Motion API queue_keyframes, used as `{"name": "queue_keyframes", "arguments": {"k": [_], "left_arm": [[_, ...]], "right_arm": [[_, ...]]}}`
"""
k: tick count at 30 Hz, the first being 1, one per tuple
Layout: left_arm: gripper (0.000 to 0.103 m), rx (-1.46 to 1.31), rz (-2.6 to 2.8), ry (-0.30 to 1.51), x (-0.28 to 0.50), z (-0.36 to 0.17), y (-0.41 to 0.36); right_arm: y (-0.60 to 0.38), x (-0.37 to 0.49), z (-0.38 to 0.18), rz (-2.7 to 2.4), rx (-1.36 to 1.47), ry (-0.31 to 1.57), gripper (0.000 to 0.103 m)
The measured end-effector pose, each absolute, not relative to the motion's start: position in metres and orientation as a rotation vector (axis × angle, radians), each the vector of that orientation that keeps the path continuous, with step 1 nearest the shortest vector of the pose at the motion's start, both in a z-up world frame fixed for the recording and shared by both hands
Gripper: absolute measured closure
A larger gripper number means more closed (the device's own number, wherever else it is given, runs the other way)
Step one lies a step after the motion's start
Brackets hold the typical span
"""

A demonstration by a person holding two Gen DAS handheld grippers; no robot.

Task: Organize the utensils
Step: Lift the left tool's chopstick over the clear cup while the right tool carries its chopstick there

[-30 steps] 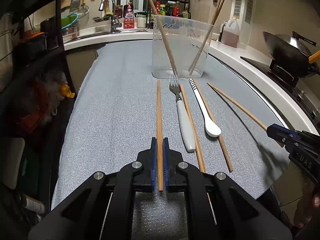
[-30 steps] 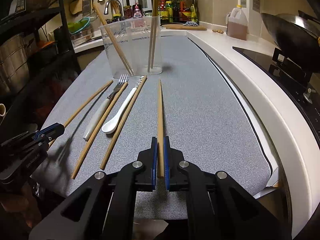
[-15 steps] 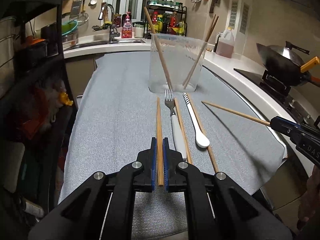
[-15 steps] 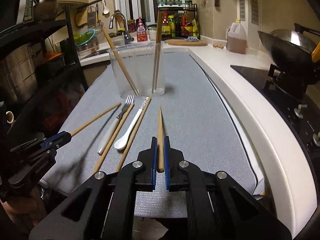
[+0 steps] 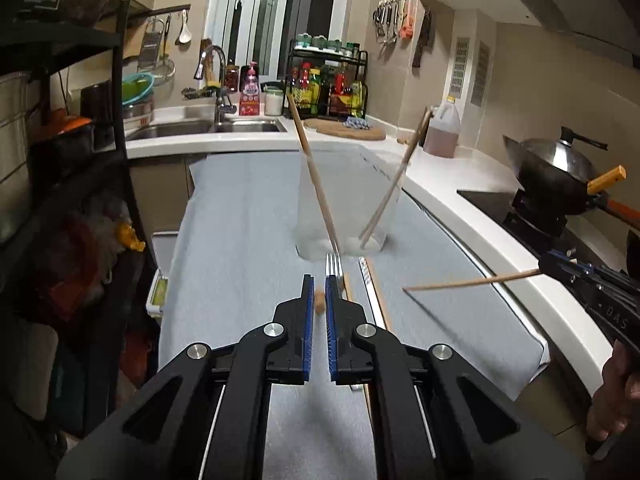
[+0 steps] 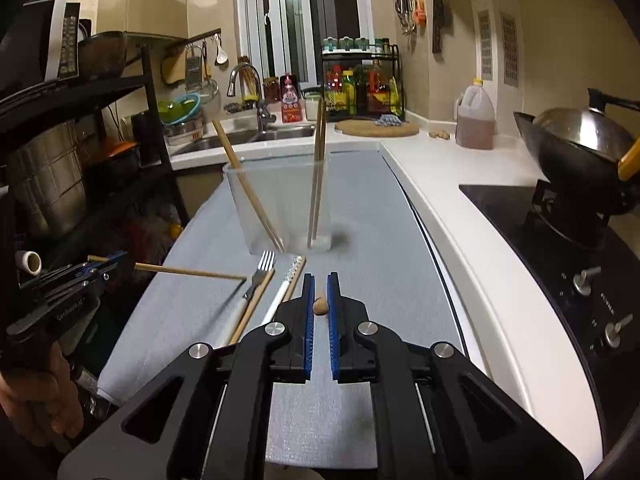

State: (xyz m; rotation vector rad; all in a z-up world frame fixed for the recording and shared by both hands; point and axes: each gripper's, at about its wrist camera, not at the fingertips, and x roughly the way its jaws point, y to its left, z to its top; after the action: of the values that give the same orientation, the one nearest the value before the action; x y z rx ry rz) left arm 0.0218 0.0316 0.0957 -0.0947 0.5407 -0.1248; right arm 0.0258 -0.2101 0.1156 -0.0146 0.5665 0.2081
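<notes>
My left gripper (image 5: 319, 285) is shut on a wooden chopstick (image 5: 319, 305), which shows nearly end-on between the blue pads, lifted above the grey mat (image 5: 240, 240). My right gripper (image 6: 320, 282) is shut on a second chopstick (image 6: 320, 306) in the same way. Each appears in the other's view: the right gripper (image 5: 551, 266) with its chopstick (image 5: 472, 281), the left gripper (image 6: 114, 259) with its chopstick (image 6: 188, 271). Ahead stands a clear container (image 6: 280, 204) with several chopsticks leaning inside. On the mat before it lie a fork (image 6: 262, 270), a white spoon (image 6: 286, 286) and two more chopsticks (image 6: 256, 304).
A wok (image 5: 552, 172) sits on the stove at the right, beside the white counter edge (image 5: 500, 240). A dark shelf rack (image 6: 100, 160) stands along the left. The sink (image 5: 208, 126), a spice rack (image 5: 328, 84) and an oil jug (image 5: 442, 132) line the back.
Both grippers have risen, each lifting its chopstick off the mat. The chopsticks now show almost end-on, and the container and the utensils on the mat sit lower and farther off.
</notes>
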Motion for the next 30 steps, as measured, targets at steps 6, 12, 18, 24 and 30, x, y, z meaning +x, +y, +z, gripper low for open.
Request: {"name": "queue_keyframes", "arguments": {"k": [6,12,18,24,30], "left_arm": [[0.097,-0.107,-0.124,0.527,0.043,0.125,0.042],[0.097,-0.118,-0.133,0.569,0.061,0.145,0.05],[0.097,-0.144,-0.15,0.609,0.077,0.165,0.058],[0.097,-0.144,-0.169,0.607,0.089,0.187,0.06],[0.097,-0.138,-0.191,0.557,0.12,0.234,0.054]], "right_arm": [[-0.203,0.047,0.137,0.234,-0.008,0.558,0.096],[-0.192,0.07,0.168,0.269,0.009,0.572,0.096],[-0.184,0.087,0.191,0.27,0.003,0.562,0.096],[-0.179,0.101,0.217,0.286,-0.005,0.52,0.096],[-0.164,0.124,0.269,0.308,-0.012,0.421,0.096]]}}
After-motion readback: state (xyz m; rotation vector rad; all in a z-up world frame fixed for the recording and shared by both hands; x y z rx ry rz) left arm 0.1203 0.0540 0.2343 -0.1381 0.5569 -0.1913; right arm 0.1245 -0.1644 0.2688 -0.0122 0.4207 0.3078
